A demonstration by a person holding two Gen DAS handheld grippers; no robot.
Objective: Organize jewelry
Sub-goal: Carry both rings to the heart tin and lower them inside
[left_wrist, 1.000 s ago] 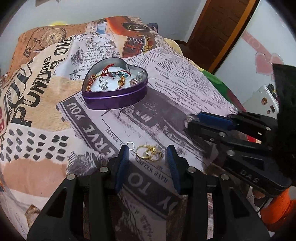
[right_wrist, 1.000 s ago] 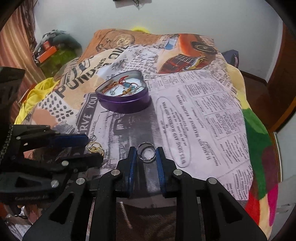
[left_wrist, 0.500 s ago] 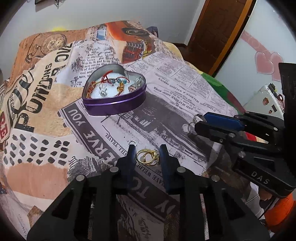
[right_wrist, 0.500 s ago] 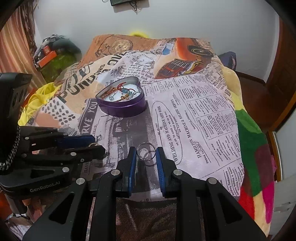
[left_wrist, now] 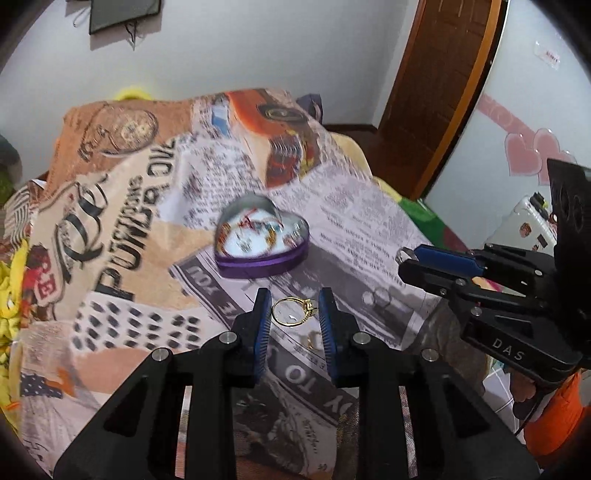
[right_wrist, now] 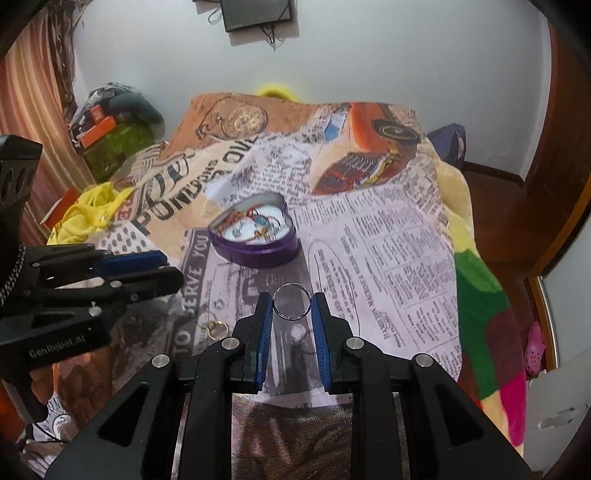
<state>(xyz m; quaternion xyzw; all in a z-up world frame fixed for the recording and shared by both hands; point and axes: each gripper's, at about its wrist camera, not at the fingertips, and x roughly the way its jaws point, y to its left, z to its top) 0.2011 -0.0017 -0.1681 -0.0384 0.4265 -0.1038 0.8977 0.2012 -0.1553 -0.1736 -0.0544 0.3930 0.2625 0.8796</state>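
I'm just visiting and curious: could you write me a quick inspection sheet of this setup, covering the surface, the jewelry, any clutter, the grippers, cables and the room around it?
Surface: printed blanket covering a bed.
Job's things: purple heart tin, open, with jewelry inside; gold ring between the left gripper's fingers; silver ring between the right gripper's fingers; another gold ring and a small silver ring lie loose on the blanket.
Clutter: yellow cloth at the bed's edge.
Grippers: left gripper and right gripper each shut on a ring.
Cables: wires dangle under the wall-mounted panel.
Surroundings: white wall, wooden door, striped curtain.
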